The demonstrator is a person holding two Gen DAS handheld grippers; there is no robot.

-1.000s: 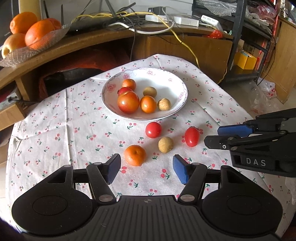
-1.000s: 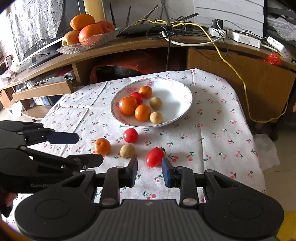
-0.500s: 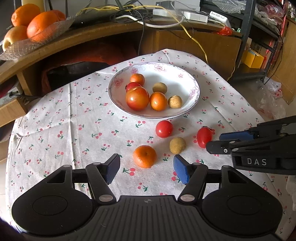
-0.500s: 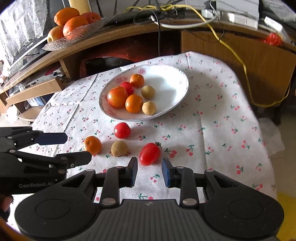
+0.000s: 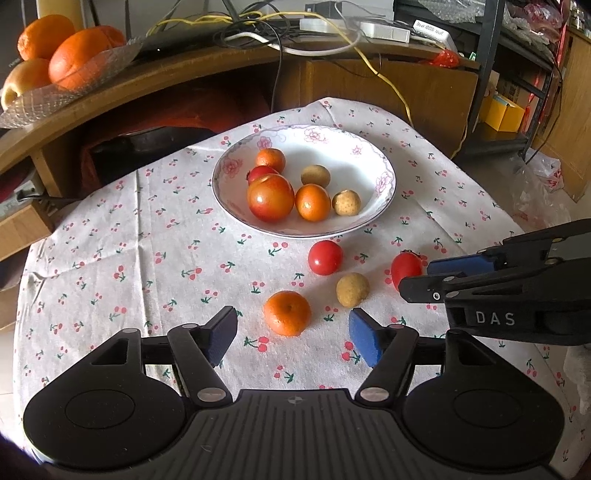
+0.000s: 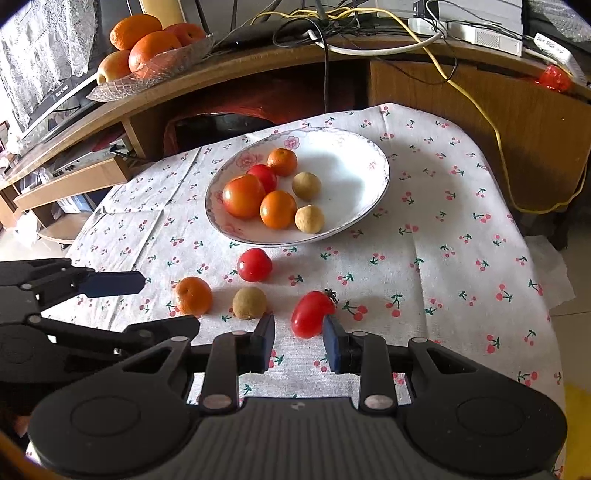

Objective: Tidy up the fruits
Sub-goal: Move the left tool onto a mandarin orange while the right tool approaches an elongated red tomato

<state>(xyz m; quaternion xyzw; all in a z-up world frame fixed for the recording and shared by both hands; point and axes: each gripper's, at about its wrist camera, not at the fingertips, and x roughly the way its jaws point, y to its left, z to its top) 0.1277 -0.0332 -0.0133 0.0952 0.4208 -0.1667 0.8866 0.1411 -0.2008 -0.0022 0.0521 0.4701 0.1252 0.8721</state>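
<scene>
We hold the left gripper (image 5: 291,319) tilted down over the table, and its jaws are opening. Nothing sits between the blue pads (image 5: 364,341). A small mandarin (image 5: 287,312) lies on the cloth just ahead of the gap, clear of both pads.

The right gripper (image 6: 297,325) has its jaws at a narrow gap and grips nothing. An oblong red tomato (image 6: 310,314) lies at its tips. The right pad seems to meet the tomato's side, while the left pad stands clear of it. We cannot tell whether there is any pressure on the fruit.

A round brown fruit (image 5: 352,290) lies between the mandarin and the oblong tomato. A round red tomato (image 5: 325,257) lies just behind it, nearer the bowl. All four loose fruits rest on the cherry-print tablecloth (image 5: 147,258).

Beyond them stands the white flowered bowl (image 5: 384,177). It holds a large tomato, two small mandarins, a smaller red tomato and two more brown fruits, all gathered on its left half.

Behind the table runs a curved wooden shelf (image 5: 184,74). On its left end stands a glass dish (image 5: 74,88) of large oranges. A tangle of cables (image 5: 295,26) lies toward the middle.
</scene>
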